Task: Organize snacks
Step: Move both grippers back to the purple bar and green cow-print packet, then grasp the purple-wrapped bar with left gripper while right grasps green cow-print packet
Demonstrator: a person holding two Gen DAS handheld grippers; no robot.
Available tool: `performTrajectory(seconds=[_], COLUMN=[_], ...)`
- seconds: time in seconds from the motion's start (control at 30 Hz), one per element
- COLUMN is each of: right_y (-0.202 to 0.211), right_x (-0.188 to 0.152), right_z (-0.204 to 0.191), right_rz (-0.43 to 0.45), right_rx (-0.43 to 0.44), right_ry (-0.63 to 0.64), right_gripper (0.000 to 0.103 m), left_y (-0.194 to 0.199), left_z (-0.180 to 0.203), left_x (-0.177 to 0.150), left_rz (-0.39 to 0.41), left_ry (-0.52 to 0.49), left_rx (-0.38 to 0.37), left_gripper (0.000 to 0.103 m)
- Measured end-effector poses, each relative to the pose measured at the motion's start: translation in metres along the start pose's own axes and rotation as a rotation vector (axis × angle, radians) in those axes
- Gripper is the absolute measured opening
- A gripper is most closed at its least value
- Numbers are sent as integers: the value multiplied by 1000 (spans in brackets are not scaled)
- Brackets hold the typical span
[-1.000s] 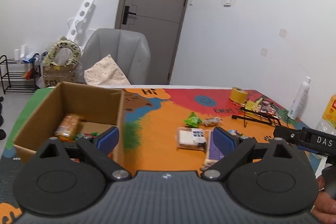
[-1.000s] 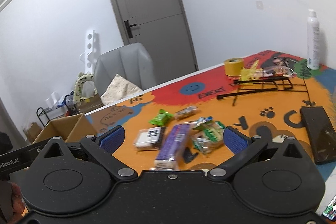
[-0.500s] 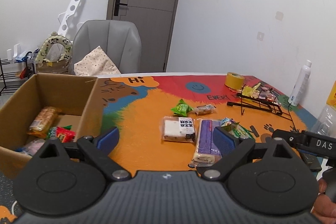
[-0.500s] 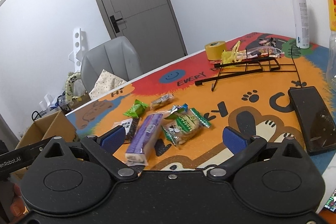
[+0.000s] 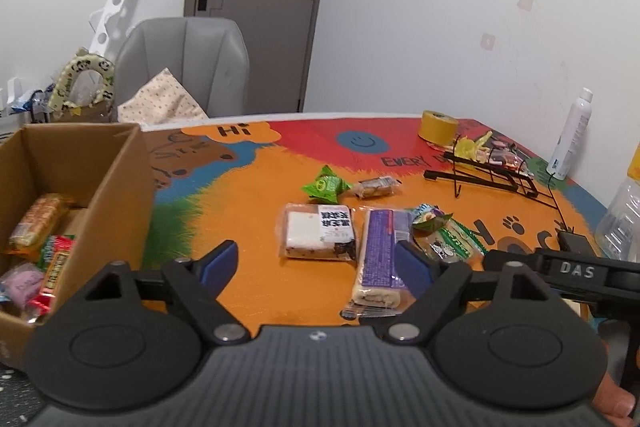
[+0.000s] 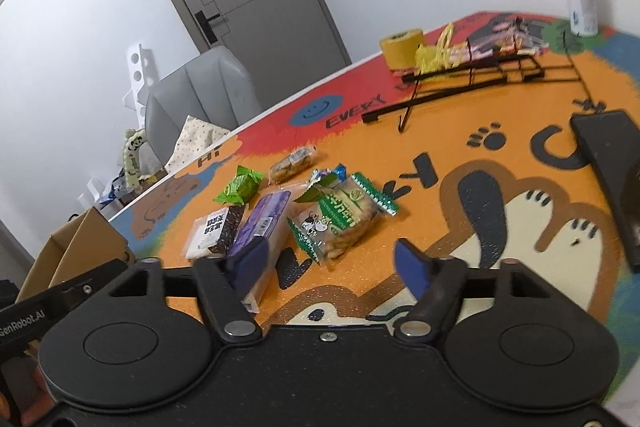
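Observation:
Several wrapped snacks lie on the colourful table mat (image 5: 248, 211). In the left wrist view a white cake pack (image 5: 318, 237) lies just ahead of my left gripper (image 5: 316, 263), whose jaws are closing with only bare mat between them. The purple roll pack (image 5: 380, 255) lies against its right finger. In the right wrist view a green cracker pack (image 6: 340, 219) lies just ahead of my right gripper (image 6: 330, 265); its jaws are closing with nothing between them. The purple roll pack (image 6: 264, 223) sits behind its left finger. A cardboard box (image 5: 120, 187) at the left holds several snacks.
A small green packet (image 5: 326, 185) and a brown bar (image 5: 376, 187) lie farther back. A yellow tape roll (image 5: 438, 127), a black wire rack (image 5: 488, 175) and a white bottle (image 5: 572, 135) stand at the right. A black phone (image 6: 612, 167) lies on the mat. A grey chair (image 5: 184, 63) stands behind the table.
Both grippers have come forward and down toward the snacks, and both pairs of jaws have narrowed. The left view has swung right, away from the box.

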State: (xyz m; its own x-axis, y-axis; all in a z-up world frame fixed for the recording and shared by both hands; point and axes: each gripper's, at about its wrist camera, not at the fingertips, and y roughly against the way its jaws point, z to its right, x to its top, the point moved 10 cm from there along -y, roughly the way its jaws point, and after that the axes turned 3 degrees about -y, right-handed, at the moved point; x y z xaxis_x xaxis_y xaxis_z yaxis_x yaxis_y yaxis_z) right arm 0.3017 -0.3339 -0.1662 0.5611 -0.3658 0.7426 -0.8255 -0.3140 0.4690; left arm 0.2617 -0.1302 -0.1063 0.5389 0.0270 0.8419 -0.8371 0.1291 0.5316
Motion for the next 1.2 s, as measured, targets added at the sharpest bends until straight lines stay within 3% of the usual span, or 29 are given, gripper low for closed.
performTrajectory(seconds=[0.07, 0.23, 0.33, 0.53, 0.87, 1.2], right_y=[-7, -20, -30, -49, -72, -67], right_x=[1, 6, 14, 22, 24, 16], right_z=[1, 0, -2, -7, -16, 9], right_rz=[-14, -28, -28, -20, -38, -57], right_rx=[5, 9, -2, -77, -107, -178], right_ry=[-4, -10, -9, 42, 108, 114], right_gripper=[58, 58, 59, 73, 73, 69], left_y=[-6, -21, -27, -39, -61, -73], left_z=[2, 5, 5, -3, -15, 14], left_x=[-1, -1, -1, 0, 2, 0], left_rz=[-12, -35, -43, -59, -86, -100], left_ry=[4, 12, 15, 32, 67, 39], left_rx=[-5, -15, -15, -7, 16, -19], left_gripper=[75, 70, 69, 69, 69, 69])
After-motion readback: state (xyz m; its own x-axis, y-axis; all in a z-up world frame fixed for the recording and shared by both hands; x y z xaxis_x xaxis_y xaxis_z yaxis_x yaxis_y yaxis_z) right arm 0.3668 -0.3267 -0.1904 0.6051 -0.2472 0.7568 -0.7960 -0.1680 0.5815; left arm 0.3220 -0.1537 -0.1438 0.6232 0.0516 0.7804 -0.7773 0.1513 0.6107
